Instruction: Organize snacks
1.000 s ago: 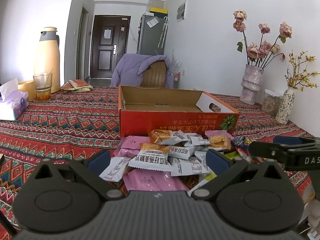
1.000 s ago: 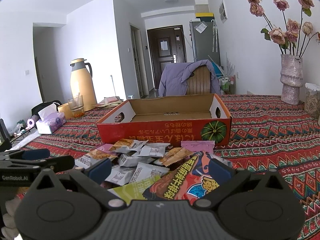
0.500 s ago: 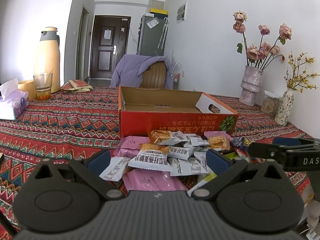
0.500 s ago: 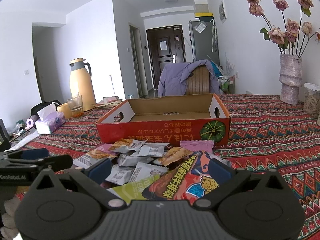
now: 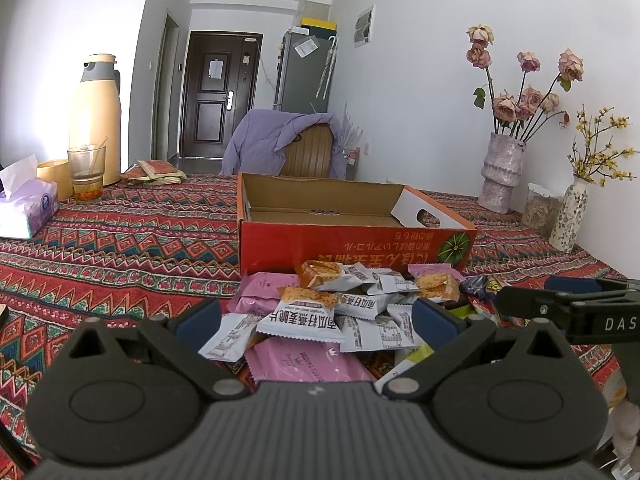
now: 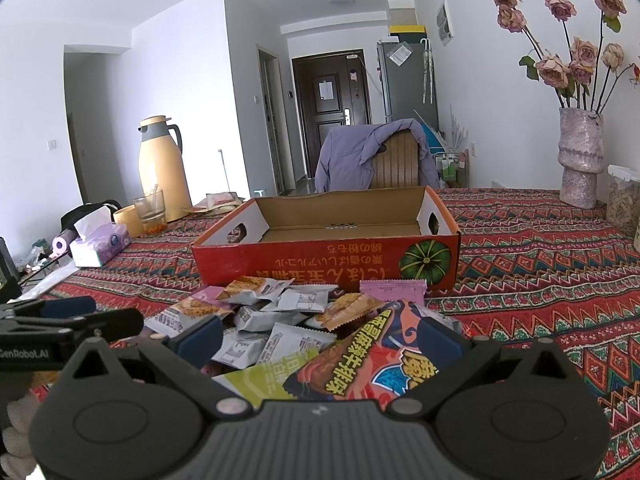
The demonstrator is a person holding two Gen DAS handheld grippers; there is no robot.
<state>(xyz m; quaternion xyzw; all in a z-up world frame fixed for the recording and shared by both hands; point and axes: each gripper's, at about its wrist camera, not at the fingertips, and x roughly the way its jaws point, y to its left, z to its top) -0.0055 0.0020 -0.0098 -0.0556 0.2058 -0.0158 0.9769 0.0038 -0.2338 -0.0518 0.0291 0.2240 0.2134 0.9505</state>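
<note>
A heap of snack packets (image 5: 332,312) lies on the patterned tablecloth in front of an empty red cardboard box (image 5: 352,240). It holds white biscuit packets, pink packets (image 5: 308,364) and a red-and-blue bag (image 6: 368,364). My left gripper (image 5: 316,320) is open, low over the near left side of the heap. My right gripper (image 6: 320,336) is open over the near right side, above the red-and-blue bag and a green packet (image 6: 268,376). The box also shows in the right wrist view (image 6: 328,256). Neither gripper holds anything.
A yellow thermos (image 5: 94,120), a glass (image 5: 86,172) and a tissue pack (image 5: 26,212) stand at the far left. A vase of roses (image 5: 502,172), a jar (image 5: 542,208) and a small flowered vase (image 5: 568,216) stand at the right. A chair with a purple jacket (image 5: 288,140) is behind the box.
Both views have shifted only slightly; the grippers stay open over the heap and no packet has moved.
</note>
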